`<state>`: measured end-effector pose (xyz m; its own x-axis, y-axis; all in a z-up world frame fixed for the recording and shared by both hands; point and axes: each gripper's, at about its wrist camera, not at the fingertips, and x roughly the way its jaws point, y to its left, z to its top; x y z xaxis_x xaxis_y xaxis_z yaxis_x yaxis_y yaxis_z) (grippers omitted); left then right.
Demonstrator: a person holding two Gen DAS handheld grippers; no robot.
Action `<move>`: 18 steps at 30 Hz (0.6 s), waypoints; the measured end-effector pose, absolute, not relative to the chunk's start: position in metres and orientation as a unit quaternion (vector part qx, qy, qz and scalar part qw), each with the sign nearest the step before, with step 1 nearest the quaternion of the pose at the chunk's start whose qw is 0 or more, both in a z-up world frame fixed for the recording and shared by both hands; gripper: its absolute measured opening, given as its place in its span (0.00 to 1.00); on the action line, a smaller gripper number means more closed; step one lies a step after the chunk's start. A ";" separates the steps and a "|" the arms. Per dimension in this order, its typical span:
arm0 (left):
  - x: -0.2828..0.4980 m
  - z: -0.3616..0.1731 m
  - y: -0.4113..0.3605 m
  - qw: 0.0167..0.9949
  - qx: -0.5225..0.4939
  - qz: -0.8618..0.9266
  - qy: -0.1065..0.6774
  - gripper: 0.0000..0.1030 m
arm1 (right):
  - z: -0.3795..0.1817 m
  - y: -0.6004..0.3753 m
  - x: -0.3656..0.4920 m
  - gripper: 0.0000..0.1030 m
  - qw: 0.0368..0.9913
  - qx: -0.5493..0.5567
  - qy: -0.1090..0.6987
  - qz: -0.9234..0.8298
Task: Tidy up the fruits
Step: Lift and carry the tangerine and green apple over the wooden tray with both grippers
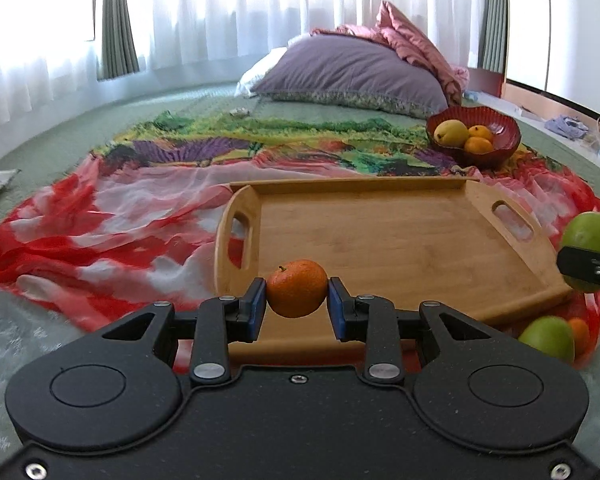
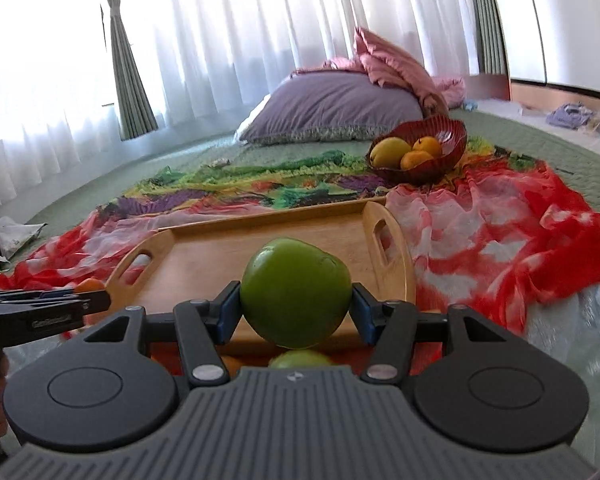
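My left gripper [image 1: 297, 304] is shut on a small orange [image 1: 297, 289] and holds it over the near edge of the wooden tray [image 1: 380, 236]. My right gripper [image 2: 295, 312] is shut on a green apple [image 2: 295, 292], also above the tray's near edge [image 2: 204, 264]; that apple shows at the right edge of the left wrist view [image 1: 592, 236]. A second green apple [image 1: 548, 338] and another orange [image 1: 580, 334] lie on the cloth by the tray's near right corner. A red bowl [image 1: 504, 140] beyond the tray holds a yellow fruit [image 1: 452, 132] and two oranges [image 1: 478, 145].
The tray lies on a red and multicoloured cloth [image 1: 100, 232] spread over a green bedcover. A purple pillow [image 1: 352, 72] and pink bedding [image 1: 412, 44] sit at the back before white curtains. A wooden shelf with clutter [image 1: 568, 126] runs along the right.
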<state>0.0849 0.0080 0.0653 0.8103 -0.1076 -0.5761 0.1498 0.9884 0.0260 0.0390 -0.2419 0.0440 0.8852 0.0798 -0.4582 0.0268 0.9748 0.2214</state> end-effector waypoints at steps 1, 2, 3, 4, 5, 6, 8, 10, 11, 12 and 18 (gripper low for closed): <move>0.093 0.067 0.007 0.948 0.032 -0.073 0.308 0.30 | 0.045 -0.245 0.049 0.58 0.962 0.112 0.247 0.015; 0.100 0.067 0.007 0.945 0.029 -0.078 0.316 0.30 | 0.044 -0.248 0.057 0.58 0.960 0.113 0.255 0.016; 0.109 0.067 0.006 0.942 0.026 -0.083 0.324 0.30 | 0.043 -0.251 0.067 0.58 0.958 0.113 0.262 0.019; 0.118 0.066 0.005 0.938 0.024 -0.087 0.335 0.30 | 0.043 -0.253 0.076 0.58 0.956 0.113 0.270 0.023; 0.127 0.064 0.003 0.933 0.022 -0.092 0.346 0.30 | 0.042 -0.255 0.088 0.58 0.953 0.113 0.281 0.027; 0.137 0.061 0.002 0.929 0.018 -0.092 0.357 0.30 | 0.042 -0.257 0.097 0.58 0.950 0.113 0.289 0.031; 0.151 0.056 -0.001 0.922 0.017 -0.092 0.375 0.30 | 0.038 -0.260 0.115 0.58 0.942 0.116 0.312 0.038; 0.162 0.049 -0.005 0.918 0.025 -0.085 0.387 0.30 | 0.033 -0.263 0.131 0.58 0.935 0.120 0.333 0.039; 0.166 0.046 -0.007 0.916 0.029 -0.082 0.392 0.30 | 0.030 -0.264 0.136 0.58 0.931 0.120 0.341 0.039; 0.170 0.042 -0.009 0.913 0.032 -0.079 0.399 0.30 | 0.027 -0.265 0.142 0.58 0.928 0.120 0.349 0.038; 0.179 0.032 -0.018 0.909 0.039 -0.075 0.408 0.30 | 0.012 -0.263 0.156 0.58 0.918 0.111 0.379 0.027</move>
<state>0.1792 -0.0177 0.0318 0.6558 -0.1050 -0.7476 0.1689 0.9856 0.0097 0.1560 -0.2634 0.0124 0.7106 0.1344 -0.6907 0.0340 0.9739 0.2245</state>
